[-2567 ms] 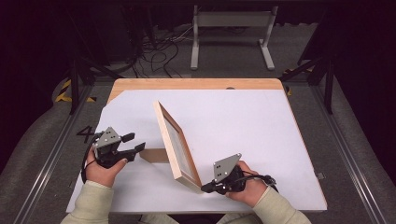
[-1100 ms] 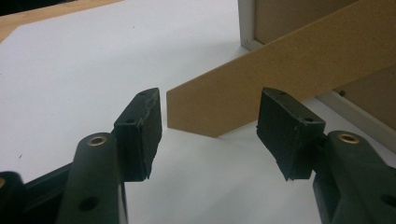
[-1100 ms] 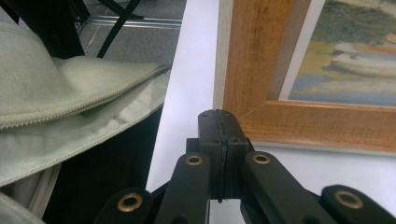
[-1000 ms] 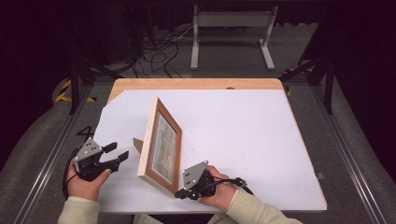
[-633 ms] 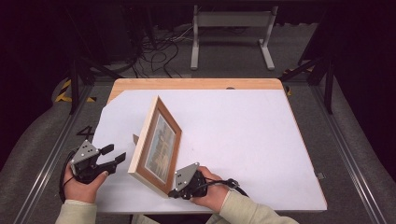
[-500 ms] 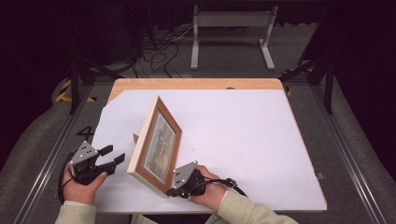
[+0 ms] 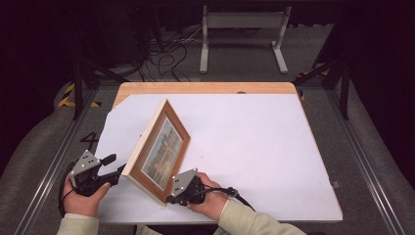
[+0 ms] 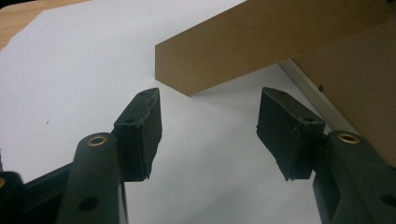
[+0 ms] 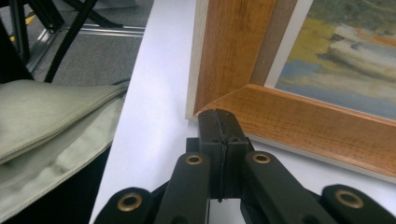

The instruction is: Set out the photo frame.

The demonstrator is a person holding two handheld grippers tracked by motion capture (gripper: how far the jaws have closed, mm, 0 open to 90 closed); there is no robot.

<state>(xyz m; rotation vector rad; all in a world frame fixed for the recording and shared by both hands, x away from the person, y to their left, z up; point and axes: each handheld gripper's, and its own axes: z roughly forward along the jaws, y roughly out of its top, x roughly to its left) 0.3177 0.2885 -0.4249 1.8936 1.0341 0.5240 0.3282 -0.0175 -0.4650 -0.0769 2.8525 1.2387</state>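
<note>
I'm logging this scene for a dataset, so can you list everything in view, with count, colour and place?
Picture frame: one, light wood with a painted picture, tilted on its edge at the table's near left.
Stand flap: one, brown board, on the frame's back, above the left gripper's jaws.
Table: one, white sheet over a wooden top, centre.
Metal stand: one, grey, on the floor beyond the table.
Cables: several, dark, on the floor at far left.
Left gripper: one, black, jaws open behind the frame.
Right gripper: one, black, jaws shut, tips at the frame's near corner.
Sleeves: two, pale green, bottom edge.
</note>
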